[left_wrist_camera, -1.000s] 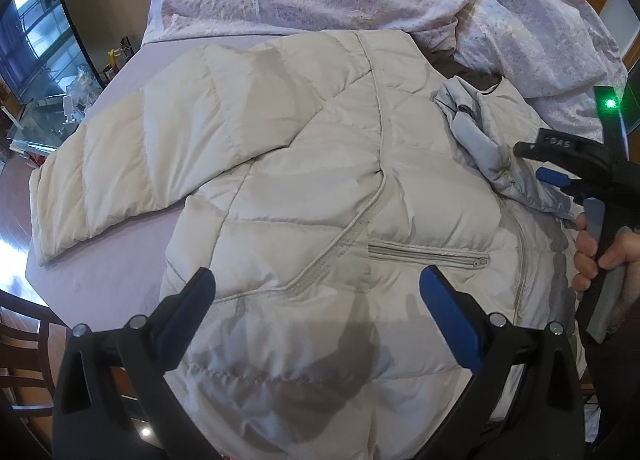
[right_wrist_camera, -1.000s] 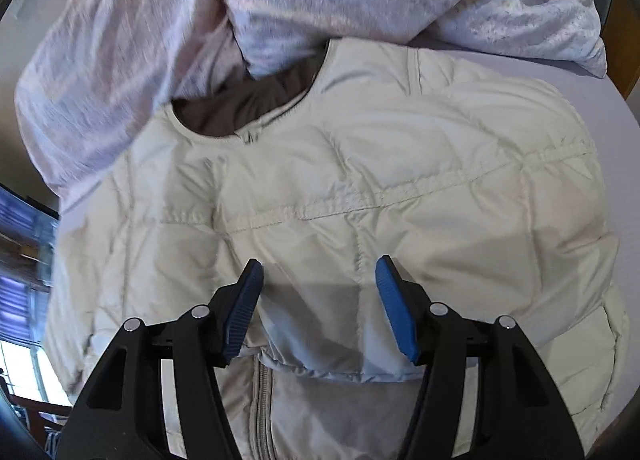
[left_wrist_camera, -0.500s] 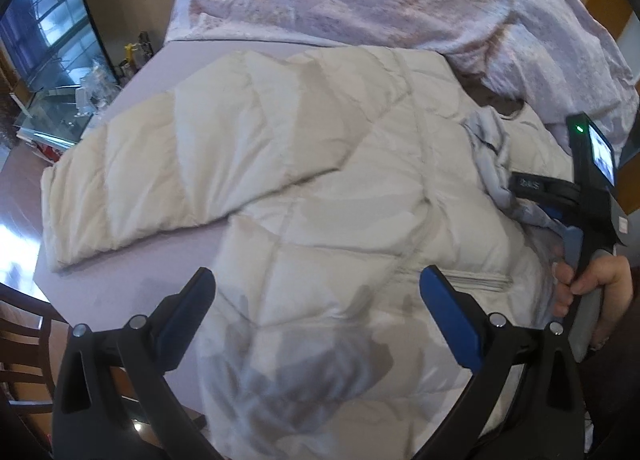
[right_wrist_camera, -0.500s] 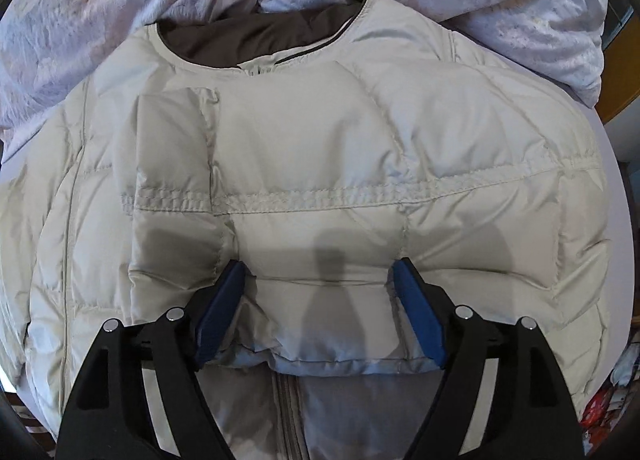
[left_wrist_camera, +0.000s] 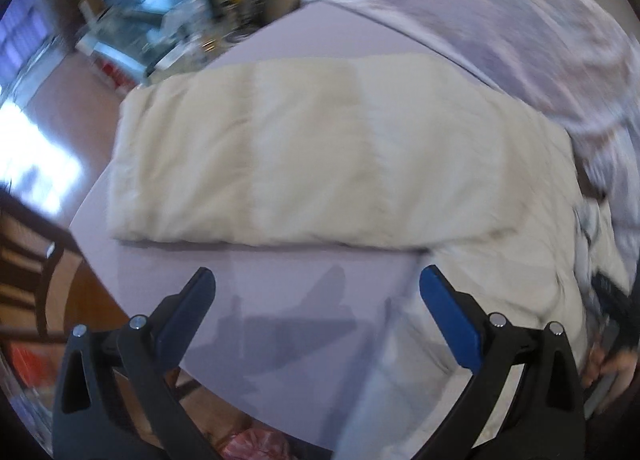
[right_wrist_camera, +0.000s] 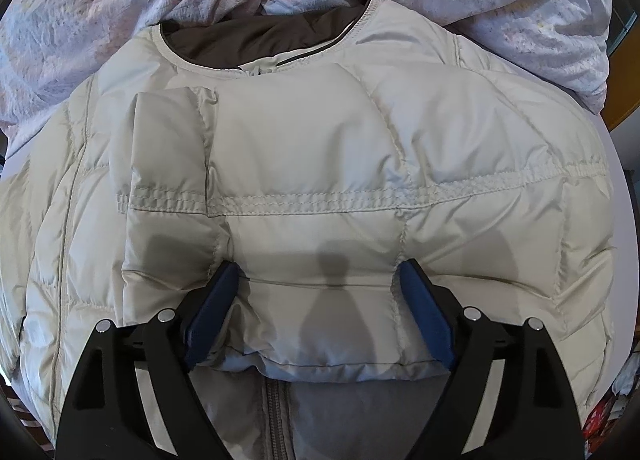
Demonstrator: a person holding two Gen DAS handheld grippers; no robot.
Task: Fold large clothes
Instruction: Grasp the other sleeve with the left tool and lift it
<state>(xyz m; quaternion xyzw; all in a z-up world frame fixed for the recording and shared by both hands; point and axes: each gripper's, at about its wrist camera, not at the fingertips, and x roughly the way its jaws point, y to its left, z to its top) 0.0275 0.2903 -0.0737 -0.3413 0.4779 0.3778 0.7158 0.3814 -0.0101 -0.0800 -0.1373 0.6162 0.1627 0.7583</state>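
Observation:
A cream puffer jacket (right_wrist_camera: 360, 140) lies front up on a lilac table (left_wrist_camera: 260, 288), its brown-lined collar (right_wrist_camera: 260, 32) at the far side. One sleeve (right_wrist_camera: 320, 220) is folded across the chest. My right gripper (right_wrist_camera: 318, 296) points down onto it; its jaws are opening, with the cuff end of that sleeve bulging between the blue pads. The other sleeve (left_wrist_camera: 320, 148) stretches out flat to the left. My left gripper (left_wrist_camera: 316, 292) hangs open over bare table just in front of that sleeve, nothing between its fingers. The left wrist view is blurred.
A floral quilt (left_wrist_camera: 500, 20) is heaped at the table's far side, touching the collar. The table's rounded edge runs close under my left gripper. A wooden chair (left_wrist_camera: 36, 252) stands at the left below it. A person's hand (left_wrist_camera: 612, 364) shows at the right edge.
My left gripper has swung left, from over the jacket's body to the table in front of the outstretched sleeve. My right gripper sank onto the folded sleeve and its jaws widened.

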